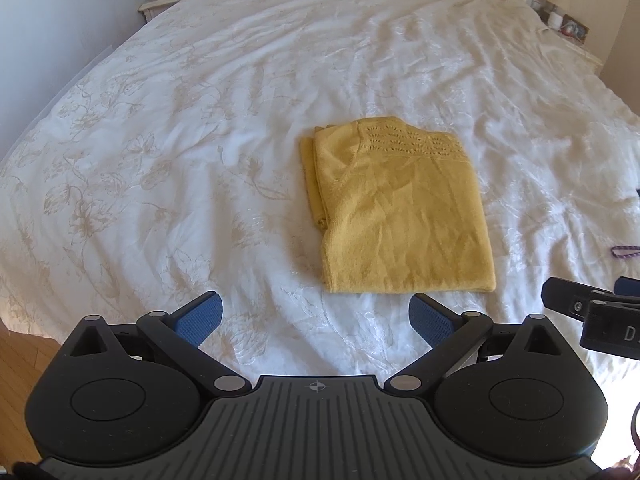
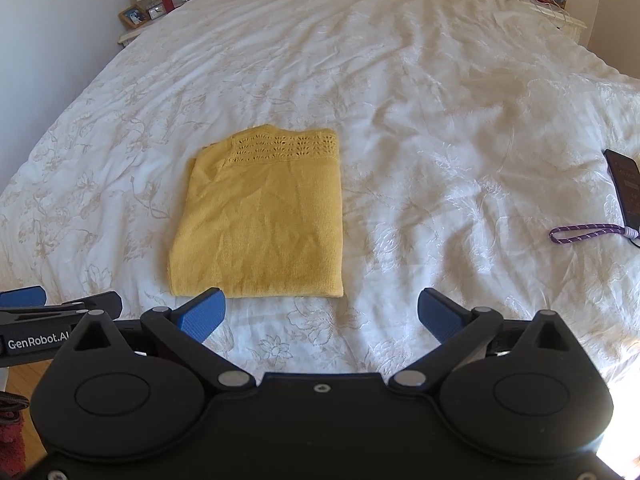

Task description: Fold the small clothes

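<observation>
Both tools are released, jaws spread: left tool [image 1: 316,316], right tool [image 2: 321,314]. Ahead lies the folded yellow garment [image 2: 262,216] on the bed [image 2: 440,100]. The left tool's side reads "GenRobot.AI".

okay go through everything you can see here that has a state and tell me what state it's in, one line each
Yellow knitted top: folded into a flat rectangle, lying free on the bed.
White floral bedspread: spread out, wrinkled.
Left gripper: open, empty, short of the top.
Right gripper: open, empty.
Dark flat phone-like device: lying flat near the bed's right edge.
Purple braided cord loop: lying loose beside the device.
</observation>
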`<state>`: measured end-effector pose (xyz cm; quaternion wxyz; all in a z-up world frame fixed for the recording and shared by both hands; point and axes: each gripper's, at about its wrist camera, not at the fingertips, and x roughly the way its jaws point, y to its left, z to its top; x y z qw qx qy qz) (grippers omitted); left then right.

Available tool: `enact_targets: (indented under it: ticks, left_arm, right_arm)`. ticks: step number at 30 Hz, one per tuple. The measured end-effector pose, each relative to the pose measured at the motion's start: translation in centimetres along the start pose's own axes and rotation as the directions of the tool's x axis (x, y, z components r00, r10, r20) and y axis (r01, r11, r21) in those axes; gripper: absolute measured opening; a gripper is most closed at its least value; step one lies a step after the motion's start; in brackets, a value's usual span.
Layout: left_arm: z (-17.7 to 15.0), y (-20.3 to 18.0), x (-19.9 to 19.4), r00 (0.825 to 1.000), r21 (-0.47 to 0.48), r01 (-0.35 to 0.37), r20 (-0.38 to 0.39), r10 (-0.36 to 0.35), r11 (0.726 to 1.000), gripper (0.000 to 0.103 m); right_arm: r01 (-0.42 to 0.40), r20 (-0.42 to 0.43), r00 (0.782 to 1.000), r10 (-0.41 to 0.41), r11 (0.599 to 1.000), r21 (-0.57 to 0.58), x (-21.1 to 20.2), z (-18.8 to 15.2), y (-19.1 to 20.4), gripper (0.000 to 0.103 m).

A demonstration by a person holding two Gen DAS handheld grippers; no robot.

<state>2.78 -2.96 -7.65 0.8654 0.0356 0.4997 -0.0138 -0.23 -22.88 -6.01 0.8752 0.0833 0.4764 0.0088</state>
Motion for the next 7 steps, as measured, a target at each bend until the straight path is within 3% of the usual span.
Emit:
enact_targets:
  ticks: [7]
  left_arm:
    - [0.28,-0.54,0.43,1.0,0.012,0.002,-0.008,-0.002,1.0,0.101]
  right_arm:
    - [-0.008,-0.006,1.0,0.008,1.0,0.013,0.52,0.3,-0.41,0.102]
